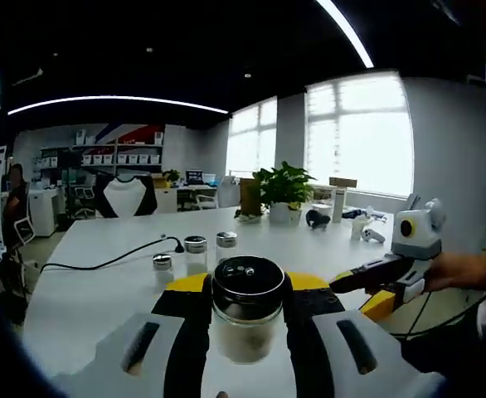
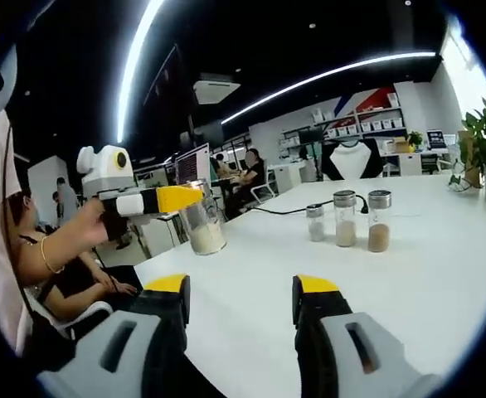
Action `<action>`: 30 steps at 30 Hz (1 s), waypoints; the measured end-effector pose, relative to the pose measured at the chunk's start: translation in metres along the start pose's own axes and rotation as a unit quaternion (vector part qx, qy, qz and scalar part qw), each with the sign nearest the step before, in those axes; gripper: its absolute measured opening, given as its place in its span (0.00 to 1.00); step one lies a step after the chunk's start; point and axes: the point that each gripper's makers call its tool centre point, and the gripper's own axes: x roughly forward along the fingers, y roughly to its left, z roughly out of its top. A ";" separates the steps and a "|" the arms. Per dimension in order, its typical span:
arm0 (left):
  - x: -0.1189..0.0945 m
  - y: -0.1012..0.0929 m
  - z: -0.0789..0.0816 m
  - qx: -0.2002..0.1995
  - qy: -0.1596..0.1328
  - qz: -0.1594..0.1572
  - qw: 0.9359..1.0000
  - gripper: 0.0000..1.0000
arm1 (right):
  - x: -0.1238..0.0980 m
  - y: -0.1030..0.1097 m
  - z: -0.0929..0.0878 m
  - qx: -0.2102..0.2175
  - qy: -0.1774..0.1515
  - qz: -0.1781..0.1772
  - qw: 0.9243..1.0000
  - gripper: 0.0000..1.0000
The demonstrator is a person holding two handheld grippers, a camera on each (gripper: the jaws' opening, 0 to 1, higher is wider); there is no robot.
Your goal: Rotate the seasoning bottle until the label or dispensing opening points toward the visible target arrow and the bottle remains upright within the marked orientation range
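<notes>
Left gripper view is showing the clear glass seasoning bottle with a black perforated lid (image 1: 247, 308) standing upright, pinched by the left tool (image 1: 248, 327) above the white table (image 1: 85, 290). Right gripper view is showing the right tool (image 2: 239, 308) spread wide, holding nothing, while three small glass shaker jars (image 2: 345, 219) are standing together farther along the table.

Layout as I log it: clear glass seasoning bottle with black lid (image 1: 247, 308) between my left tongs (image 1: 247, 332), above the white surface (image 1: 85, 290). Behind it, three small steel-capped glass shakers (image 1: 195, 253) in a row; potted green plant (image 1: 284, 192) farther back.
</notes>
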 end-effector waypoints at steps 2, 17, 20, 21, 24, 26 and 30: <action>0.002 -0.009 0.001 0.005 0.002 -0.020 1.000 0.35 | 0.003 0.003 0.001 -0.003 0.001 0.007 1.000 0.48; 0.006 -0.079 0.000 0.009 0.006 -0.162 0.987 0.35 | 0.016 0.027 0.005 -0.063 0.014 0.062 0.996 0.47; 0.005 -0.084 0.002 0.007 0.003 -0.174 0.985 0.35 | 0.018 0.031 0.007 -0.064 0.010 0.073 0.995 0.44; 0.005 -0.086 0.003 0.009 0.003 -0.177 0.984 0.35 | 0.018 0.032 0.007 -0.065 0.010 0.076 0.995 0.42; 0.004 -0.091 0.004 0.032 0.007 -0.195 0.980 0.35 | 0.019 0.034 0.007 -0.075 0.016 0.086 0.993 0.40; 0.004 -0.092 0.003 0.039 0.010 -0.201 0.979 0.35 | 0.019 0.038 0.007 -0.085 0.016 0.095 0.992 0.36; 0.004 -0.093 0.004 0.039 0.012 -0.210 0.977 0.35 | 0.019 0.046 0.006 -0.087 0.009 0.107 0.990 0.30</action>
